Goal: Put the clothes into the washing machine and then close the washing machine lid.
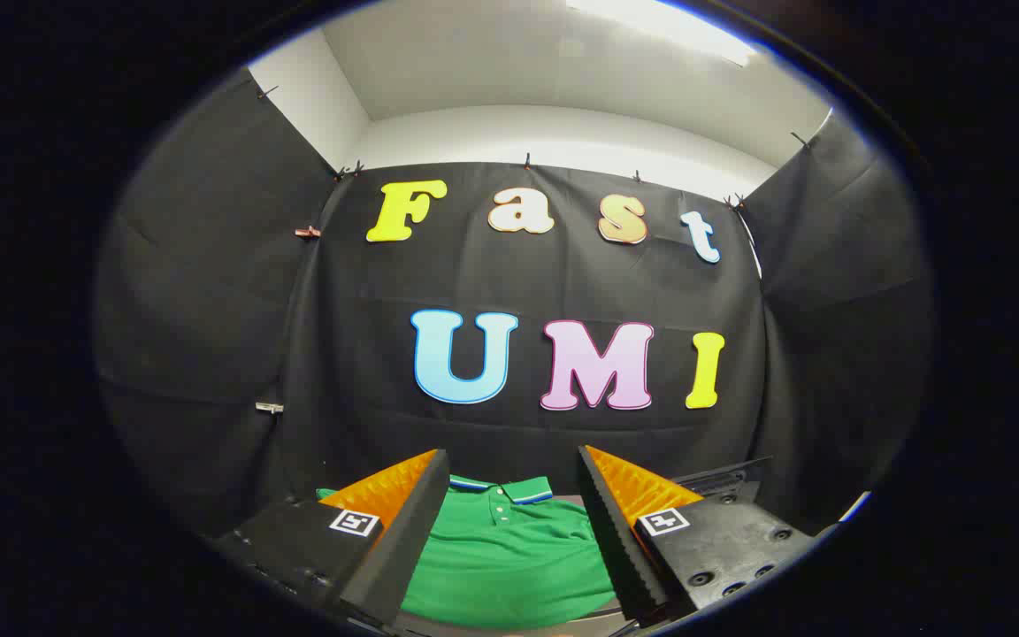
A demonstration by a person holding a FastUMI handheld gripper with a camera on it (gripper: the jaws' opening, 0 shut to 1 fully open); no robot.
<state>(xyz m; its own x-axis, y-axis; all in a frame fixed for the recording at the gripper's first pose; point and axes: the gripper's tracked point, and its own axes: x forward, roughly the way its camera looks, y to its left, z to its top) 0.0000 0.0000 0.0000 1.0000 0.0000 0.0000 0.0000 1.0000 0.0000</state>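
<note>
Between spread fingers of tool (pixel 514 464): green polo shirt (pixel 509 557), untouched.

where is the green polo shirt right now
In the gripper view, the green polo shirt lies flat just ahead of and below the open gripper, seen between its fingers, collar toward the black cloth wall.

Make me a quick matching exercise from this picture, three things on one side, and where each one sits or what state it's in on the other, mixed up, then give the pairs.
Things:
1. green polo shirt
2. gripper
3. black cloth wall

Descriptions:
A. fingers spread apart, holding nothing
B. hangs upright beyond the fingers
C. lies spread out below and between the fingers, collar pointing away

Pairs: 1-C, 2-A, 3-B
</note>
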